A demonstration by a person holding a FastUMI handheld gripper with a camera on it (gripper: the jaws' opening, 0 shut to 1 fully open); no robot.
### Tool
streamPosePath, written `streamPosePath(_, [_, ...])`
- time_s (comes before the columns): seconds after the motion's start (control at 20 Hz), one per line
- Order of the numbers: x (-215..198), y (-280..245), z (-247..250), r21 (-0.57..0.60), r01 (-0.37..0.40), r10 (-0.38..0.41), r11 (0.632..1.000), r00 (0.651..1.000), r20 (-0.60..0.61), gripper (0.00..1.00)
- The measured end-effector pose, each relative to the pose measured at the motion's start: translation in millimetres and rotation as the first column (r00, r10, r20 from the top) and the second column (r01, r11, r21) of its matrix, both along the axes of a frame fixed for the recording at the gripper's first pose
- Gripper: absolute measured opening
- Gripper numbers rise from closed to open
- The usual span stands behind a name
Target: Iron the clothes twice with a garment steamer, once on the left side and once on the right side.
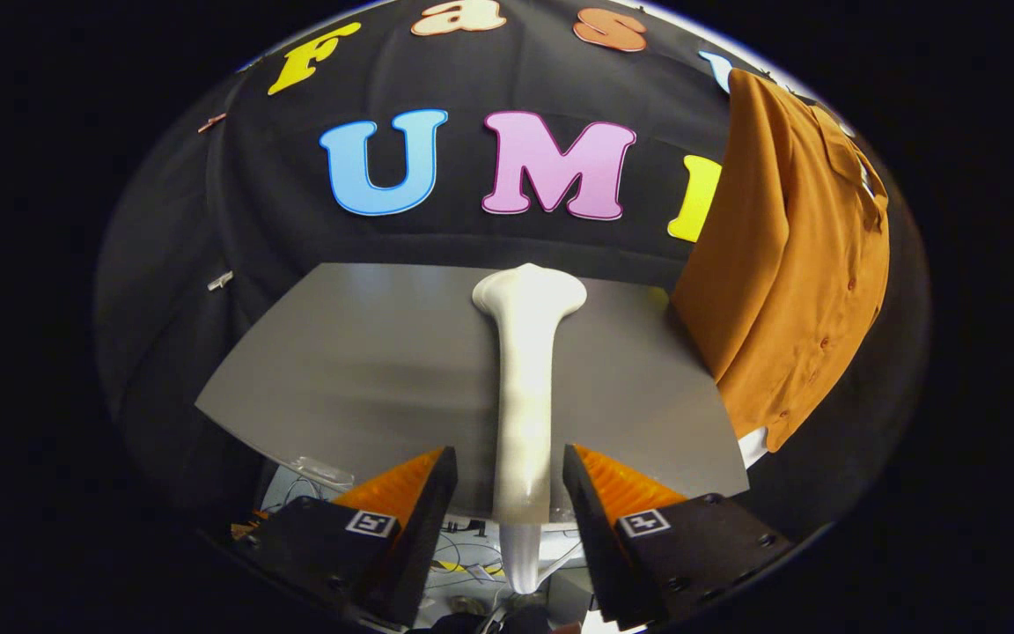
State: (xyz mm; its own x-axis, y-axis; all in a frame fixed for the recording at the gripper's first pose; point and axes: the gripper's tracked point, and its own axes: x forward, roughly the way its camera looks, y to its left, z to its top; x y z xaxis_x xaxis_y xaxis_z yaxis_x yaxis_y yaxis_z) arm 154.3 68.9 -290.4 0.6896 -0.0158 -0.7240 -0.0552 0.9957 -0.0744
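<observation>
A white garment steamer (526, 370) lies lengthwise on the grey table (357, 370), its wide head pointing at the back wall and its handle end reaching past the table's near edge. My gripper (510, 453) is open, with the handle between the fingers. A small gap shows on the left side, and the right finger is close to the handle. An orange-brown button shirt (780, 264) hangs to the right of the table, beyond the right finger, with its button row facing me.
The black cloth wall stands right behind the table. Below the table's near edge, cables and small clutter (463, 546) lie between and under the fingers. A white patch (752, 445) shows under the shirt's lower hem.
</observation>
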Motion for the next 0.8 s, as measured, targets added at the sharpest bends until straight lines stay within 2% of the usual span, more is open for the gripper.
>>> streamPosePath(0.1, [-2.7,-9.7,-16.4,-0.039,-0.002,0.001,0.999,1.0,-0.022,0.58])
streamPosePath(0.2, [3.5,-7.6,-9.3,0.034,0.018,-0.02,0.999,0.998,0.053,0.39])
streamPosePath(0.35, [1.8,-8.9,-9.7,0.081,0.025,-0.032,0.996,0.995,0.09,0.28])
streamPosePath(0.55, [-13.0,-10.2,11.9,0.098,0.034,-0.049,0.995,0.987,0.15,0.28])
streamPosePath(0.8, [-33.1,-29.8,75.9,0.144,0.03,-0.072,0.989,0.954,0.291,0.28])
